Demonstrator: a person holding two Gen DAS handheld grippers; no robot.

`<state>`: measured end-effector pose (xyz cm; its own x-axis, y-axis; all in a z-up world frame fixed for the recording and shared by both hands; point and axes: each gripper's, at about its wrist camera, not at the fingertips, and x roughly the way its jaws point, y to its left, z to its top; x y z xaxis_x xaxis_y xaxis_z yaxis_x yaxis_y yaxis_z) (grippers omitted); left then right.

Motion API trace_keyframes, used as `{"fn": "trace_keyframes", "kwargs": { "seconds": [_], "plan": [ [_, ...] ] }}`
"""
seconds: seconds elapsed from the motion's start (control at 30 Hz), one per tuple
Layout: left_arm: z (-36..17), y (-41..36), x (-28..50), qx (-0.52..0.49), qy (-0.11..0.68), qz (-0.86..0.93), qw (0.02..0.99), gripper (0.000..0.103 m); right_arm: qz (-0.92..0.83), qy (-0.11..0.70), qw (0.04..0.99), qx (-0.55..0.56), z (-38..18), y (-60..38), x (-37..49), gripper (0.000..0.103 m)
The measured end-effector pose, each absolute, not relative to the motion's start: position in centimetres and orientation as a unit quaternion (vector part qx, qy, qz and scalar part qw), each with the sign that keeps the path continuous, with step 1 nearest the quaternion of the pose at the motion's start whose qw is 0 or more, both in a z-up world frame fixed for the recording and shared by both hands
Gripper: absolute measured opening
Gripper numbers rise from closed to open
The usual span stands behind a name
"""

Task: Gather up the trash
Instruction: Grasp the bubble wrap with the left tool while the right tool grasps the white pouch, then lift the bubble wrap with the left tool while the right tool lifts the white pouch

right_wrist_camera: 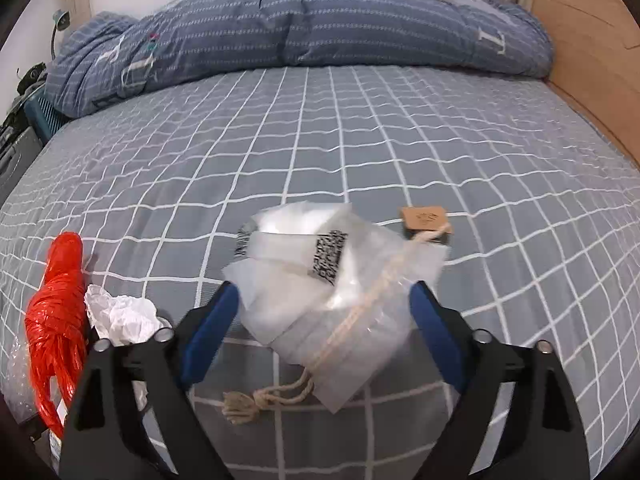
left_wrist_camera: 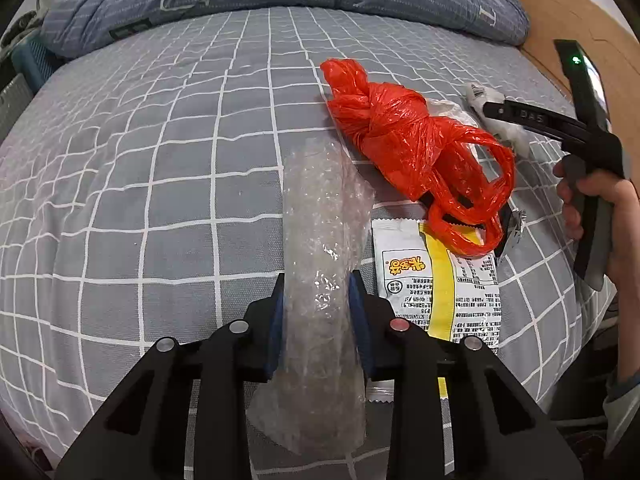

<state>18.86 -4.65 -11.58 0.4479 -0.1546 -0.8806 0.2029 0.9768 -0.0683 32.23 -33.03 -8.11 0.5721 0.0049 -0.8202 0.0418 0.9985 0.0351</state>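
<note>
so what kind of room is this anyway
Most likely a bedroom. The trash lies on a bed with a grey checked sheet, a rumpled blue duvet is heaped at the far end, and a wooden bed frame runs along the right side.

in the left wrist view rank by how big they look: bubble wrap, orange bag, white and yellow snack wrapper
1. bubble wrap, though it lies nearest the camera, which inflates it
2. orange bag
3. white and yellow snack wrapper, partly hidden under the bag
</note>
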Motion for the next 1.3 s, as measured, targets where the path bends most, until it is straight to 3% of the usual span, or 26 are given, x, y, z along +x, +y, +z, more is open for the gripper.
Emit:
{"fn": "trace_keyframes", "kwargs": {
  "seconds": [0.33,0.47,1.3],
  "plan": [
    [-11.1,-5.0,18.3,0.036,0.504,-0.104,0.857,0.027,-0.012,0.474,0.880,0.020,-9.0,-32.7,32.4,0.043],
    [-10.7,-4.7,18.2,0.030,0.499,-0.104,0.860,0.024,-0.010,0.472,0.882,0.018,-8.5,-32.5,32.2,0.035],
    [-6.6,-3.4,17.4,0.008,0.460,-0.088,0.884,0.024,0.010,0.417,0.909,-0.015,-1.7,-28.1,26.9,0.034]
  ]
}}
